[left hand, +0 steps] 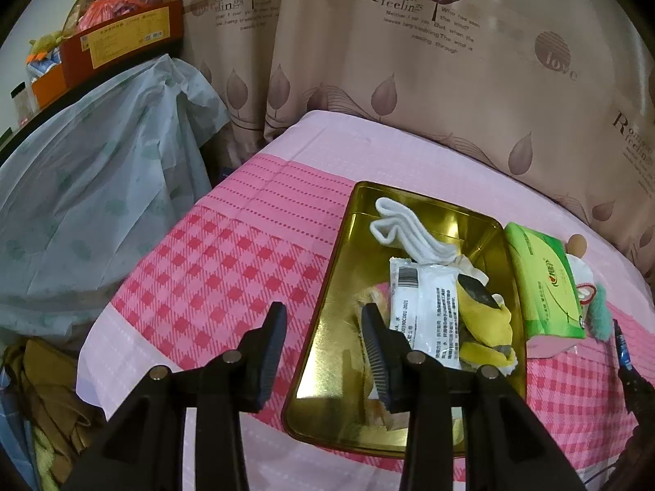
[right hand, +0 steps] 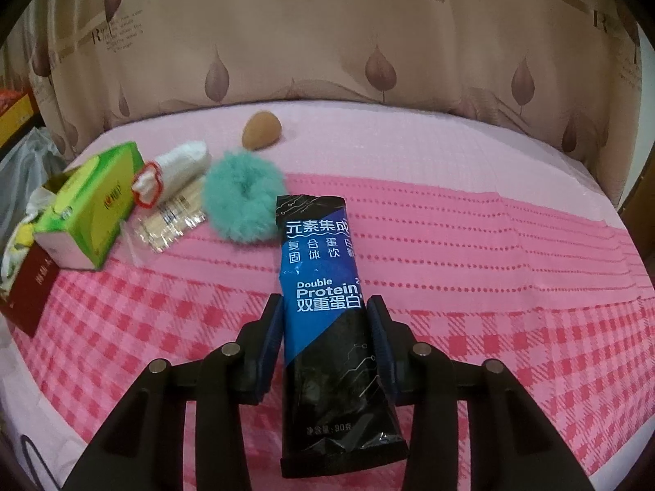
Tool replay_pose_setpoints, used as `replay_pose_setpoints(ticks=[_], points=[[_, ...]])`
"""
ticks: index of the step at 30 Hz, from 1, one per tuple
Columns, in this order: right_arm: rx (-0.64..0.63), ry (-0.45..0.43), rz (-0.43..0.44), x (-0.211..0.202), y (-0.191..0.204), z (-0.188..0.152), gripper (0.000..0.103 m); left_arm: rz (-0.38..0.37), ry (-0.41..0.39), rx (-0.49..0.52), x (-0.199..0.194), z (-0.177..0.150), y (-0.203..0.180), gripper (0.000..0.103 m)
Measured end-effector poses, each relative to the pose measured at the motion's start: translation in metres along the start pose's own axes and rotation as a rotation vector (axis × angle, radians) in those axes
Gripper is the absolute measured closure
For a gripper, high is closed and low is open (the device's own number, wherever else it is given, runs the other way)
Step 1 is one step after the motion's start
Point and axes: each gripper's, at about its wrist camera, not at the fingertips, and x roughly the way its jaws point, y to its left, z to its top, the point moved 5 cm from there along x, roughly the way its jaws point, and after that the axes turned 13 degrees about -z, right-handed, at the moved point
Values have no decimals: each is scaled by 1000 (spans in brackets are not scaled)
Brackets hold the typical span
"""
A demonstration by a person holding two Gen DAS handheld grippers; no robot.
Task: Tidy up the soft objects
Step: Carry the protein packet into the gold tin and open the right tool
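One gold tin (left hand: pixel 327 307) sits at centre frame, holding one white sock (left hand: pixel 405 233), one white packet (left hand: pixel 425 311) and one yellow toy (left hand: pixel 487 319). One green tissue box (right hand: pixel 94 212), one teal scrunchie (right hand: pixel 241 200), one egg-shaped sponge (right hand: pixel 262 130), one swab pack (right hand: pixel 172 225) and one blue sachet (right hand: pixel 323 286) lie outside it.

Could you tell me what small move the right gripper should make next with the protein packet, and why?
Probably carry the protein packet, pinched in the right gripper, leftward to the gold tin and release it there. The tin already holds other soft items, while the left gripper hangs open and empty above it.
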Motion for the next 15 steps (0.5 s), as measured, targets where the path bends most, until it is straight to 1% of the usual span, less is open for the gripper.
replay_pose_setpoints(ticks=[3, 7, 10, 15], points=[[9, -12, -13, -10, -3, 4, 66, 3, 1, -2, 0, 0, 0, 65], [23, -39, 6, -31, -1, 15, 66, 3, 4, -3, 1, 0, 0, 64], [6, -71, 36, -46, 17, 30, 66, 4, 3, -4, 1, 0, 0, 64], [-52, -113, 121, -73, 65, 51, 66, 18, -1, -11, 1, 1, 2, 64]])
